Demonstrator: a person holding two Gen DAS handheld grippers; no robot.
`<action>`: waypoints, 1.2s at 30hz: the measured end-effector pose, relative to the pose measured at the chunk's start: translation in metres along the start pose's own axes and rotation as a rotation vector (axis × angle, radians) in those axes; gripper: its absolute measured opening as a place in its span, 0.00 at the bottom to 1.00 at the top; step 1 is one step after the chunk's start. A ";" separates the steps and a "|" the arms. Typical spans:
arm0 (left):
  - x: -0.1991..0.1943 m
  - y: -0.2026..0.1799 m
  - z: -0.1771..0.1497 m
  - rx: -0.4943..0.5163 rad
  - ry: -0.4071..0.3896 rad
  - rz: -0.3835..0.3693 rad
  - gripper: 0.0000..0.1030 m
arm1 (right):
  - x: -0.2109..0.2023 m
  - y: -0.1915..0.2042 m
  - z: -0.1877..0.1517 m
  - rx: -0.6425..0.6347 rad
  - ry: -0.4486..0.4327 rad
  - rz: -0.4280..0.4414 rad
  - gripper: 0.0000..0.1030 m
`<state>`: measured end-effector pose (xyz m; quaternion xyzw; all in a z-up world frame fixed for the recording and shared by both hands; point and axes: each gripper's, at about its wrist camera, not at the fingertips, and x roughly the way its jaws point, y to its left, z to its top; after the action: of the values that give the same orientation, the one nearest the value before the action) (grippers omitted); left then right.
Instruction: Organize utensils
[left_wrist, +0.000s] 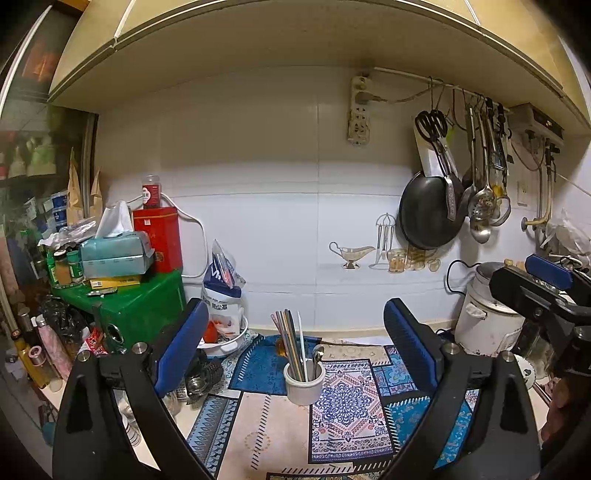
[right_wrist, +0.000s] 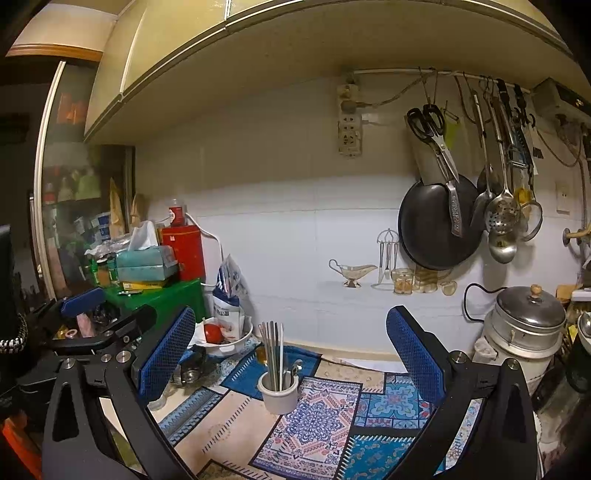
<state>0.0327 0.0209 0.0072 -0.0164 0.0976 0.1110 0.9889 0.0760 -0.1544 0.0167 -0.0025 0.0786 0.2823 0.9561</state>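
Patterned countertop mat (left_wrist: 258, 424) shows chopsticks (left_wrist: 290, 343) already standing in the white cup (left_wrist: 304, 384), both grippers (left_wrist: 295, 343) (right_wrist: 291, 354) spread wide, holding nothing.

The white holder (left_wrist: 304, 384) looks like glazed ceramic, smooth with a dull sheen. Upright in it, the chopsticks (left_wrist: 290, 341) look like brushed metal, and a spoon (left_wrist: 317, 355) beside them shines like polished steel. Under the holder lies a printed patterned mat (left_wrist: 343, 413), matt. Behind the holder the wall tiles (left_wrist: 280, 229) are glossy white. Right of the holder, a matt black pan (left_wrist: 430, 214) hangs beside shiny metal ladles (left_wrist: 482, 206). Each gripper's pads (right_wrist: 415, 354) are blue with a rough mesh texture on matt black plastic.
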 end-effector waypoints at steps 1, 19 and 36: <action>0.000 0.000 0.000 0.002 0.001 0.000 0.94 | 0.000 0.000 0.000 0.000 0.002 -0.001 1.00; 0.005 -0.003 -0.001 0.011 0.006 -0.021 0.94 | -0.003 -0.005 -0.001 0.009 0.009 -0.012 1.00; 0.002 -0.006 0.000 0.014 0.008 -0.064 0.94 | -0.004 -0.007 0.001 0.006 0.005 -0.012 1.00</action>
<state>0.0361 0.0157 0.0069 -0.0131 0.1015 0.0787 0.9916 0.0765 -0.1620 0.0177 -0.0009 0.0819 0.2763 0.9576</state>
